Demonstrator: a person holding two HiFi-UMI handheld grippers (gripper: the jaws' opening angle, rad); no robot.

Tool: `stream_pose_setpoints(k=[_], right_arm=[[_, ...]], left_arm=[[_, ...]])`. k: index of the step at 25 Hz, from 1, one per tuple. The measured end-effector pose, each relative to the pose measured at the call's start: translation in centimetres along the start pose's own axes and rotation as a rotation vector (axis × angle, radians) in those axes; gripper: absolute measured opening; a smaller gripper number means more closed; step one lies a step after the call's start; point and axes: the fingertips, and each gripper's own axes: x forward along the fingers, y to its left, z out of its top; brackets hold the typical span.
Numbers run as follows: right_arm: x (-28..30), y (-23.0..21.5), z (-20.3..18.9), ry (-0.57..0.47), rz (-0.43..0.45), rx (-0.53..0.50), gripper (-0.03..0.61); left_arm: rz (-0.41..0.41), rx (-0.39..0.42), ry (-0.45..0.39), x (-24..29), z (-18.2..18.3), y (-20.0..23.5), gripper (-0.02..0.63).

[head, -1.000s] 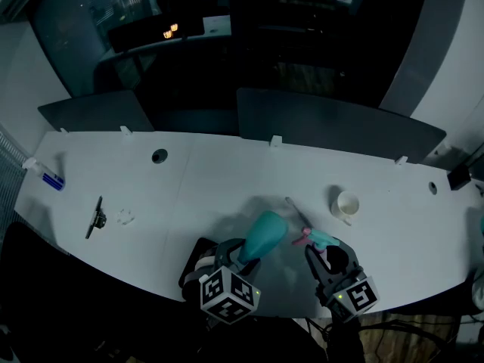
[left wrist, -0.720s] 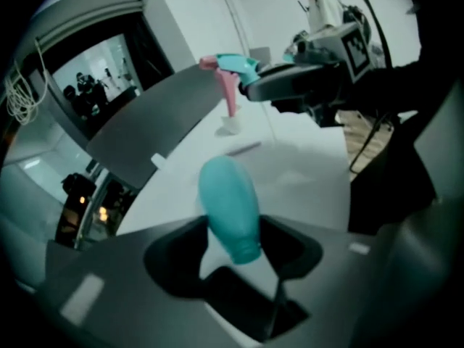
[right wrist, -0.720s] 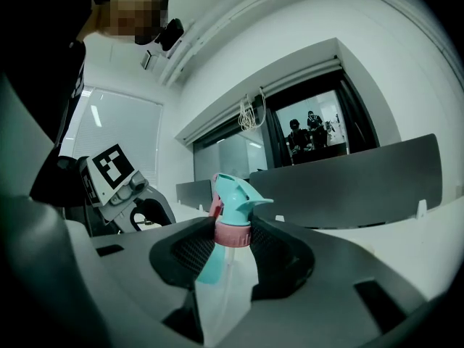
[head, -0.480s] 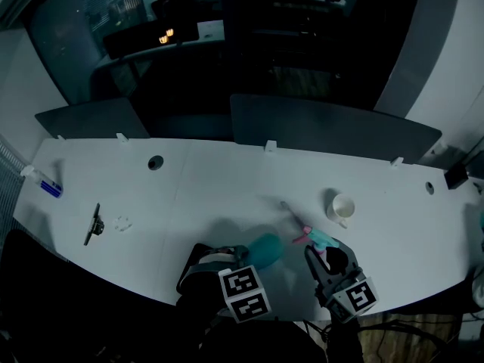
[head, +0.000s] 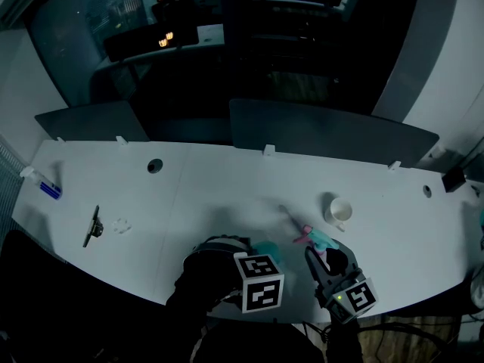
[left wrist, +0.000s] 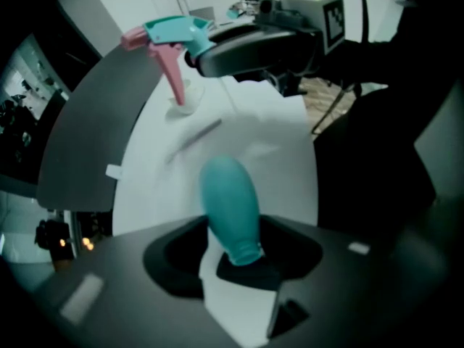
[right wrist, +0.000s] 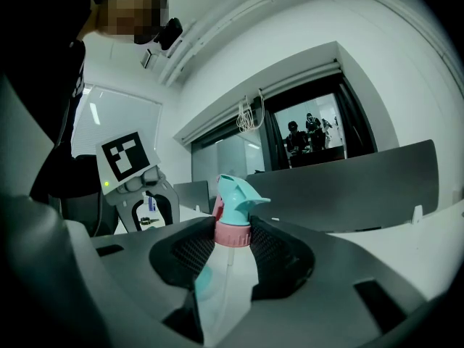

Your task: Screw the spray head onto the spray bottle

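Note:
My left gripper (left wrist: 235, 256) points down at the table and is shut on the neck of the teal spray bottle (left wrist: 228, 198). The bottle's round body points away from the camera. In the head view the marker cube hides most of the bottle (head: 267, 249). My right gripper (right wrist: 233, 246) lies level and is shut on the pink collar of the teal spray head (right wrist: 235, 193), whose thin tube hangs below it. In the head view the spray head (head: 316, 239) is just right of the bottle, apart from it. The left gripper view shows the spray head (left wrist: 174, 35) above the bottle.
A white cup (head: 339, 210) stands behind the spray head, and a thin rod (head: 290, 216) lies on the white table (head: 212, 195). At far left are a black tool (head: 93, 225) and a blue item (head: 50, 190). Dark dividers (head: 325, 134) line the table's back edge.
My left gripper has rolled and tipped downward. The bottle swung from sticking up and away to lying under the marker cube. The right gripper and spray head stayed put.

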Motion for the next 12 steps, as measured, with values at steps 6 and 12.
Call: stream_pose_setpoints(k=[6,12], right_arm=[[-0.1,-0.1,0.1,-0.004,-0.004,0.001,0.156],[-0.2,-0.2,0.4,-0.013,-0.014,-0.001,0.156]], left_arm=[[-0.039,0.133,0.229,0.0,-1.9,-0.5,0.229],[-0.059,0.203,0.261,0.5,-0.7,-0.9,0.230]])
